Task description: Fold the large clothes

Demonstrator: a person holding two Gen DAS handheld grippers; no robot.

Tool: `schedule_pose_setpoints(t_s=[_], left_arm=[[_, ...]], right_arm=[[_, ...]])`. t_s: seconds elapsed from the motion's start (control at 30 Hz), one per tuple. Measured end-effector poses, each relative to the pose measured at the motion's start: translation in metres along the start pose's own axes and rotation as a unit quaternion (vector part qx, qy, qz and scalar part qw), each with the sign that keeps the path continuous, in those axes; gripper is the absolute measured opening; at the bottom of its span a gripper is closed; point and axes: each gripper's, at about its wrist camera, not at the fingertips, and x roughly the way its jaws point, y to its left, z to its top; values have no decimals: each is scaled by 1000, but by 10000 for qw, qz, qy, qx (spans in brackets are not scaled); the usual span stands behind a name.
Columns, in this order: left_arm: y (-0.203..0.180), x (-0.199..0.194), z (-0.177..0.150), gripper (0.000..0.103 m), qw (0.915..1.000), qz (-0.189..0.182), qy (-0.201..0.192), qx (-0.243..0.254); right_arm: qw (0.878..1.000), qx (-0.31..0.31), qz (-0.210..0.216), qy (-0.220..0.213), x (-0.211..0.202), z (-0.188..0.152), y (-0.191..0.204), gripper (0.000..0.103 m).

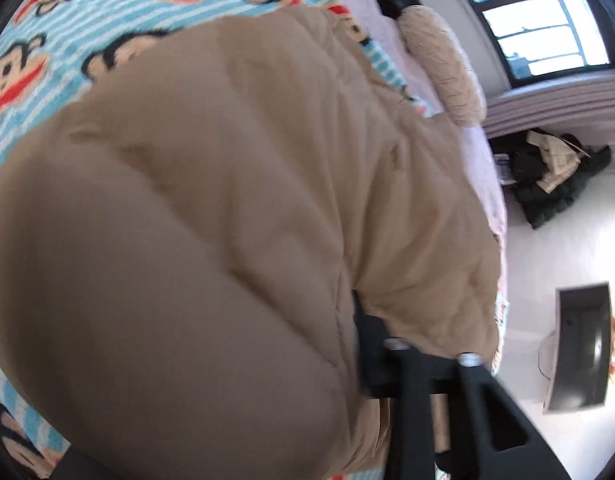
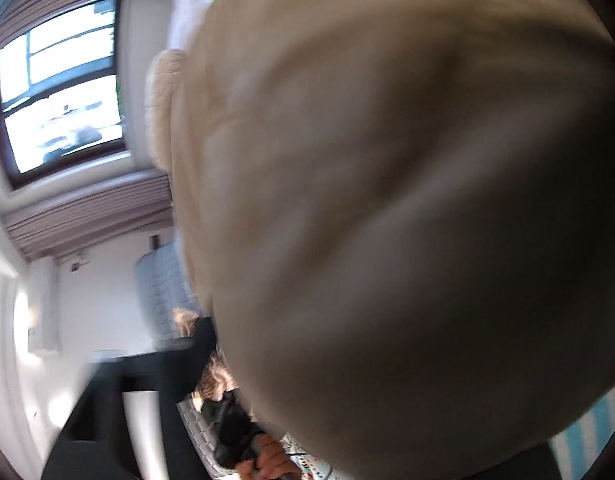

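A large tan padded jacket (image 1: 211, 208) lies over a bed with a blue striped monkey-print sheet (image 1: 67, 20). In the left wrist view it fills most of the frame. My left gripper (image 1: 411, 344) is at the jacket's right edge, and its black fingers (image 1: 371, 344) are shut on a fold of the tan fabric. In the right wrist view the jacket (image 2: 407, 200) hangs right in front of the lens and is blurred. My right gripper's black finger (image 2: 147, 400) shows at the lower left; the other finger is hidden behind the cloth, which sits between the jaws.
A beige knitted pillow (image 1: 443, 64) lies at the bed's far side. A pile of dark clothes (image 1: 555, 176) lies on the white floor below a window (image 1: 539, 20). A grey bin (image 1: 583, 344) stands on the floor. The person's other hand (image 2: 267, 456) shows at the bottom.
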Motion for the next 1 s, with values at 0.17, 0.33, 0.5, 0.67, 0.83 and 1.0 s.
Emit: schedule_pose_setpoints(t_s=[0.17, 0.33, 0.5, 0.67, 0.83, 1.0], left_arm=[[-26, -29, -7, 23, 9974, -57, -159, 701], [-34, -61, -21, 23, 9933, -215, -101, 1131], [-17, -95, -57, 23, 9871, -200, 322, 1553], [21, -128, -109, 23, 9843, -102, 831, 1556], [57, -146, -155, 23, 9844, 174, 1124, 1343], [60, -156, -171, 47, 9803, 1007, 916, 1428]], right_arm=[[9997, -171, 179, -61, -13, -10, 7, 23], [9987, -461, 218, -86, -34, -29, 16, 22], [9985, -531, 145, -45, -64, -65, 6, 22], [9991, -417, -77, 78, -91, -108, -19, 22], [9993, -53, -248, 261, -114, -148, -60, 23], [9975, 212, -531, 412, -113, -142, -81, 41]])
